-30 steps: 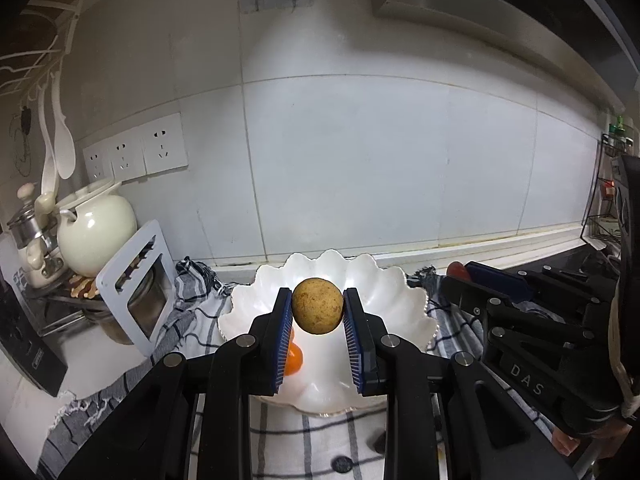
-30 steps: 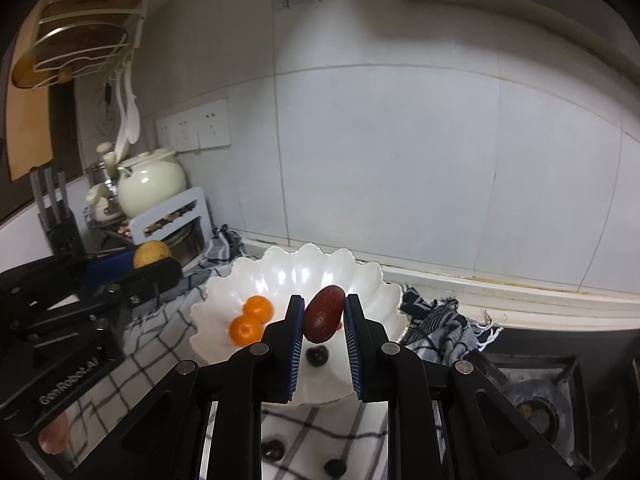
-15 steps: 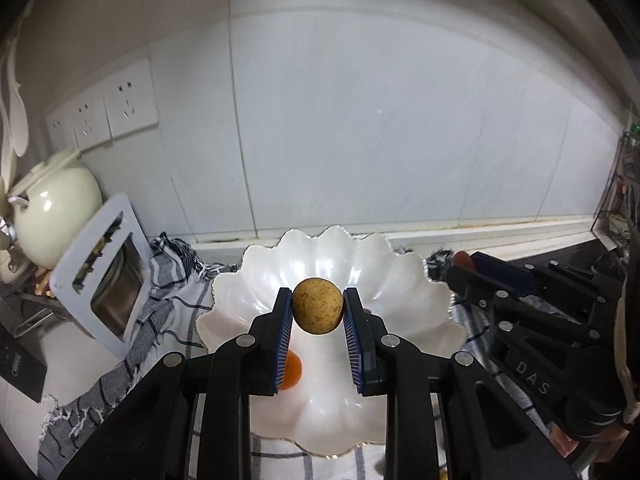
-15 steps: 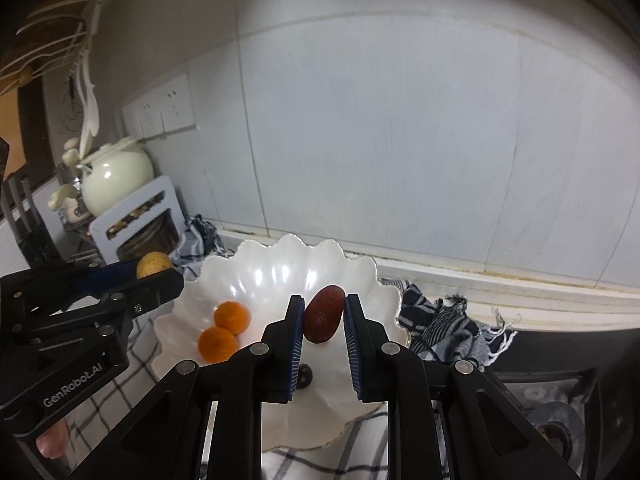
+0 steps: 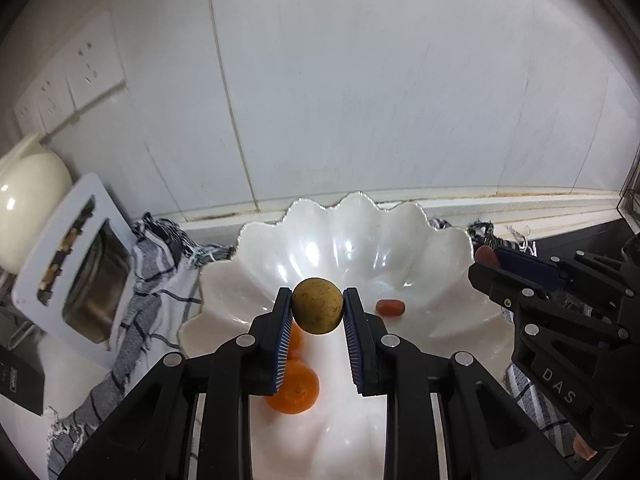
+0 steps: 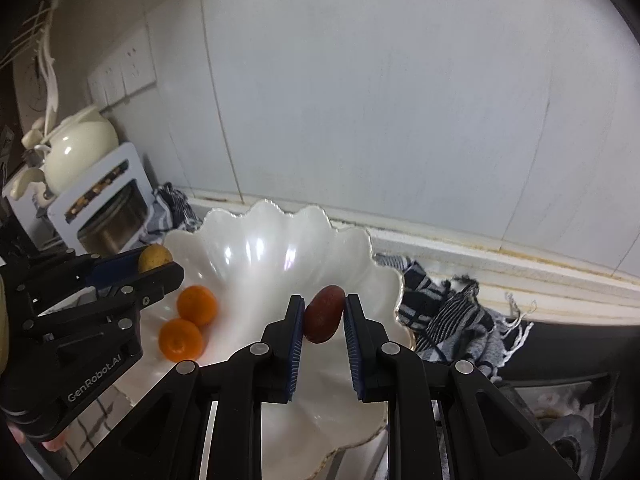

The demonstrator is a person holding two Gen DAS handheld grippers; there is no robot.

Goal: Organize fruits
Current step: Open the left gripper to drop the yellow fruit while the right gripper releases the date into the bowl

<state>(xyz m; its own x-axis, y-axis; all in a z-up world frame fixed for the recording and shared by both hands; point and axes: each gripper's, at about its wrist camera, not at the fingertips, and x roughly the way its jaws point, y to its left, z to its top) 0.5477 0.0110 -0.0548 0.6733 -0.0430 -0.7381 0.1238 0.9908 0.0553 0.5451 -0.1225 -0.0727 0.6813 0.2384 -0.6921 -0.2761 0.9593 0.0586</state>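
Two grips loaded over bowl point(image 5: 448, 240): left gripper point(image 5: 318, 312) pinched round brown fruit point(image 5: 317, 311), right gripper point(image 6: 323, 314) clamped red date point(image 6: 324, 313) near right rim. Risked bouncing off oranges point(image 6: 188, 322), rolling out.

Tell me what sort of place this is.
Most likely a home kitchen counter: a tiled wall with sockets, a cream teapot at the left, and what looks like a stove at the right.

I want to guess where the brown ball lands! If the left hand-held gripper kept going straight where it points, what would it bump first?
Probably the white bowl: the left hand-held gripper, shut on the round brown fruit, aims at its inside. Depth is unclear.
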